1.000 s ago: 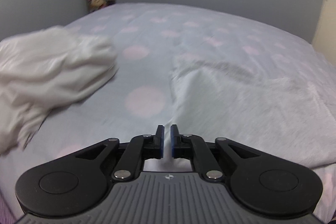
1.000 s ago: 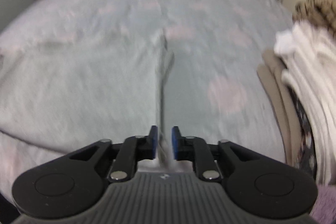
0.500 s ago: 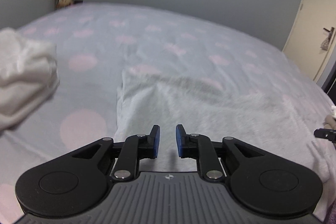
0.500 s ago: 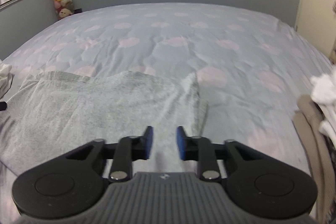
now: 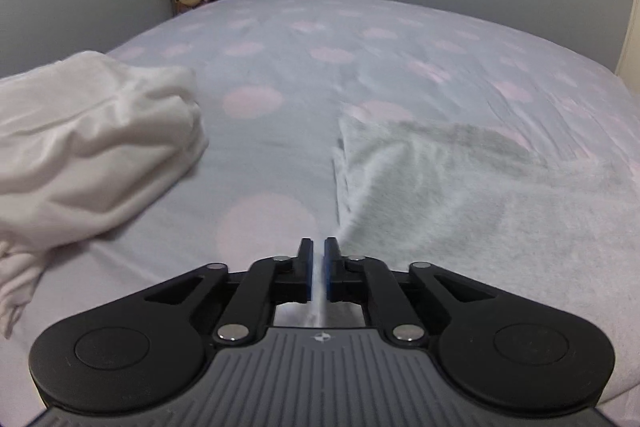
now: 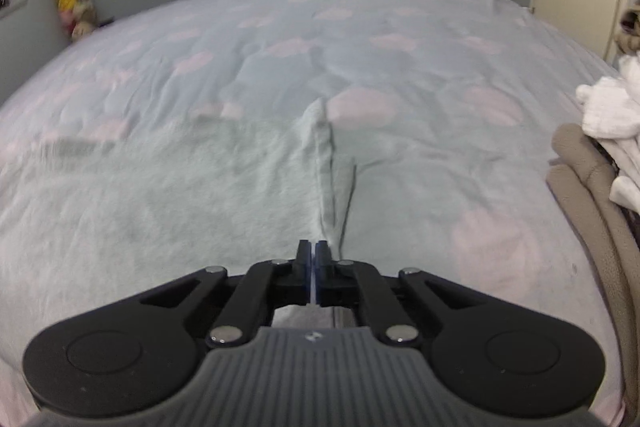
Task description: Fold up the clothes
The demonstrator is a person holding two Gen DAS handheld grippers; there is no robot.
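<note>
The grey garment (image 5: 480,211) lies flat on the spotted bedspread (image 5: 280,67), stretched crosswise between both tools, each pinching a near corner. The left gripper (image 5: 319,259) is nearly closed on the garment's left edge, cloth running forward and right of it; the right gripper (image 6: 312,259) is clamped tight on the right edge, a ridge rising ahead. A white bundle (image 5: 88,139) sits left, stacked laundry (image 6: 600,155) right. Next, I'd guess, both corners travel forward together.
</note>
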